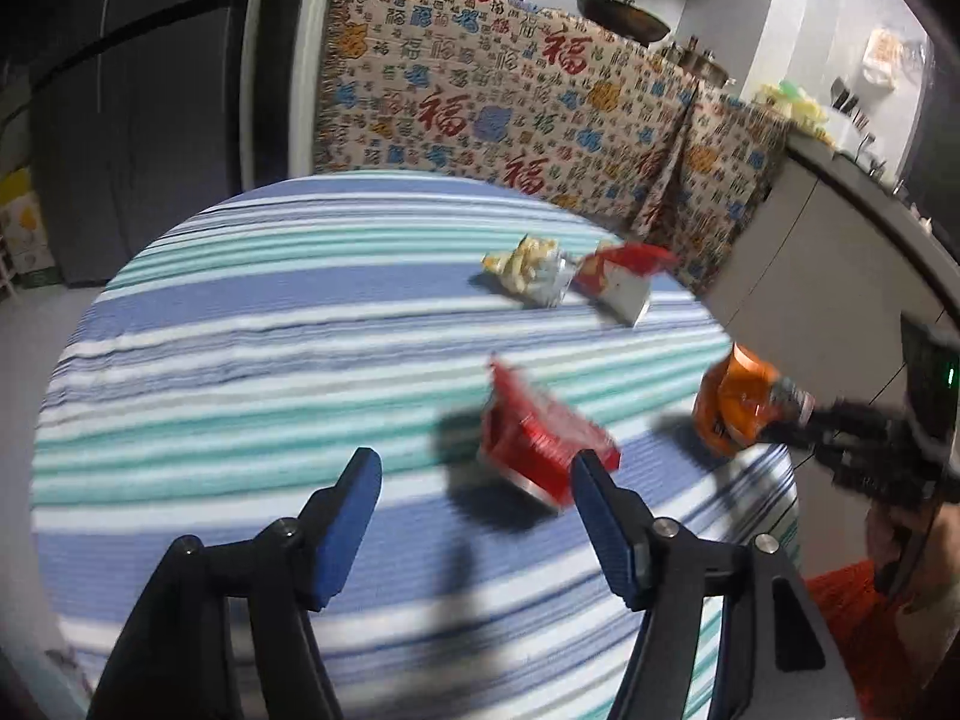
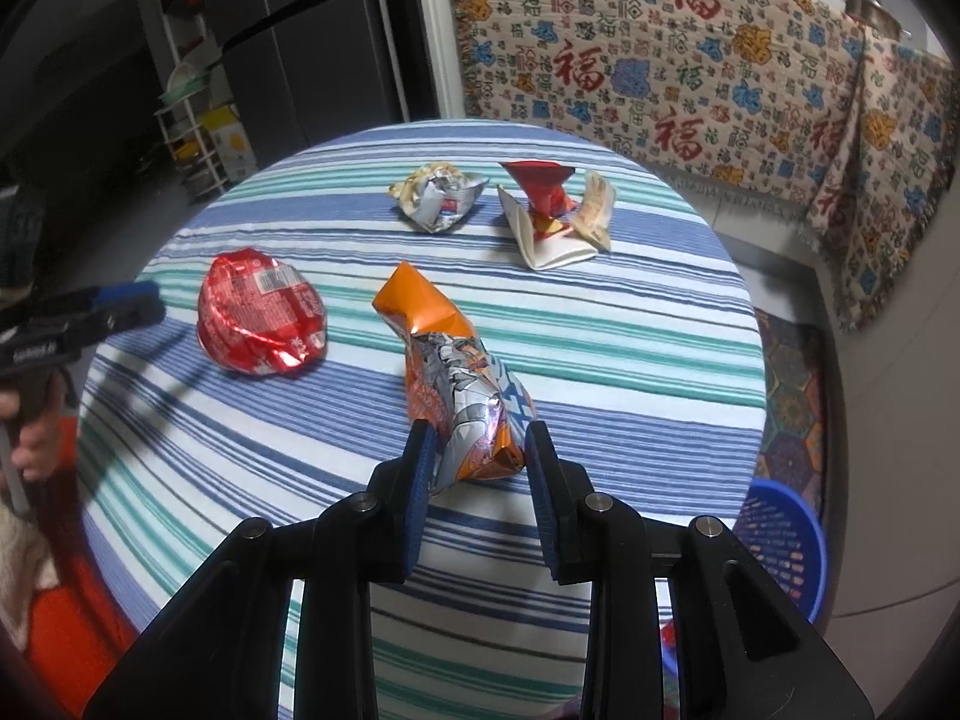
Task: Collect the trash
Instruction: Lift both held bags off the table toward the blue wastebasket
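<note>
1. Orange bag point(image 2: 456, 384) lies on the striped table point(image 2: 630, 324), its near end between the fingers of the right gripper point(image 2: 477, 462). Both pads press its crumpled sides, so the tongs are closed on it. Judged: gripped at the narrow end because that end faces the hand and crushes easily.
2. Whether the bag is lifted cannot be told; its far end appears to rest on the cloth.
3. Left gripper point(image 1: 477, 468) hangs above the table with tongs wide and nothing between them. The red bag point(image 1: 540, 444) sits just beyond the right fingertip, apart from it. Judged: spread in readiness for that bulky, puffed piece.
4. Further trash stays at the table's far side: a silver wrapper point(image 2: 438, 198) and a red-and-white carton point(image 2: 552, 216), near each other, well apart from both grippers.
5. Blue basket point(image 2: 780, 546) stands on the floor beside the table, on the right. Judged: the likely bin, placed within reach of the right hand.
6. Risk: the slick foil could slip from the pads.
</note>
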`<control>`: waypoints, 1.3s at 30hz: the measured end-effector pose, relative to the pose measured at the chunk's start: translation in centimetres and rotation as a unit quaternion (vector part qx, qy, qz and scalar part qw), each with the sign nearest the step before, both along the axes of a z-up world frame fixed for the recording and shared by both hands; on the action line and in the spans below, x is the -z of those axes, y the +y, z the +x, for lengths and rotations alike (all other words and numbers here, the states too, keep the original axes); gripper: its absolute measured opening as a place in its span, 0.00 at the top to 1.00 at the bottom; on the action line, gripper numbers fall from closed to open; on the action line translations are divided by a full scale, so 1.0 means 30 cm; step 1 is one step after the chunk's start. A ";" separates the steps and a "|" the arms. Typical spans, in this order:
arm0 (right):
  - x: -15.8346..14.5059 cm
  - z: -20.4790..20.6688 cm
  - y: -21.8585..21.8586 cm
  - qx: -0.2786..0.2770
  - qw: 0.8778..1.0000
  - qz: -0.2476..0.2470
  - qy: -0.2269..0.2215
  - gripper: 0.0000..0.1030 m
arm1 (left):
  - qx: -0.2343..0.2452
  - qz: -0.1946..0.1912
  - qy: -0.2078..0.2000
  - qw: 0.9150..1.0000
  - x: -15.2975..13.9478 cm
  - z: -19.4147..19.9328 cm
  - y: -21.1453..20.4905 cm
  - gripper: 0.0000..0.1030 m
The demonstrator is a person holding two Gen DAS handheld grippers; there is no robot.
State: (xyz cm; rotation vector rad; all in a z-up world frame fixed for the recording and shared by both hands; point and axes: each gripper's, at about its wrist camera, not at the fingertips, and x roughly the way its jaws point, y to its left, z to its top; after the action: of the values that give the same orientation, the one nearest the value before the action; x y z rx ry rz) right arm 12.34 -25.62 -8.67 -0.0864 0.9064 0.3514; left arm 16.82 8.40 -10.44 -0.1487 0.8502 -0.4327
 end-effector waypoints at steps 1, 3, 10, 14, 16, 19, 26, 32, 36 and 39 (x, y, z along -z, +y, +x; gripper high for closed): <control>0.001 0.001 0.000 -0.001 1.000 0.000 0.000 0.70 | 0.007 -0.025 0.009 1.000 0.007 0.042 0.009 0.34; 0.003 0.009 -0.002 -0.002 1.000 0.000 0.000 0.70 | 0.028 -0.058 0.040 0.997 0.033 0.126 -0.003 0.32; 0.003 0.016 -0.011 0.000 1.000 0.003 -0.005 0.70 | 0.072 -0.094 0.149 0.982 0.146 0.296 -0.041 0.69; -0.012 0.005 -0.038 0.007 1.000 0.002 -0.014 0.70 | 0.072 -0.081 0.135 0.985 0.123 0.230 -0.046 0.74; -0.019 0.003 -0.053 0.012 1.000 0.002 -0.017 0.70 | 0.040 -0.073 0.118 0.990 0.089 0.182 -0.037 0.74; -0.035 -0.003 -0.074 0.020 1.000 0.005 -0.024 0.70 | 0.002 -0.071 0.084 0.994 0.026 0.124 -0.040 0.74; -0.049 -0.008 -0.104 0.034 0.999 0.019 -0.023 0.70 | -0.037 0.019 -0.008 0.999 -0.107 -0.008 -0.174 0.74; -0.069 -0.016 -0.120 0.043 0.998 0.026 -0.031 0.70 | -0.060 0.041 -0.034 0.997 -0.139 -0.047 -0.268 0.74; -0.065 -0.015 -0.133 0.053 0.998 0.027 -0.027 0.70 | -0.062 0.055 -0.038 0.996 -0.138 -0.050 -0.332 0.74; -0.069 -0.018 -0.151 0.060 0.997 0.029 -0.028 0.70 | -0.057 0.067 -0.043 0.995 -0.143 -0.053 -0.380 0.74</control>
State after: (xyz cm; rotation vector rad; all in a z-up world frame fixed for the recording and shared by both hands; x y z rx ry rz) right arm 11.80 -30.14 -6.60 0.0119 0.8418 0.2627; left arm 15.22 -3.02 -6.14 -0.0529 0.7784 -0.2715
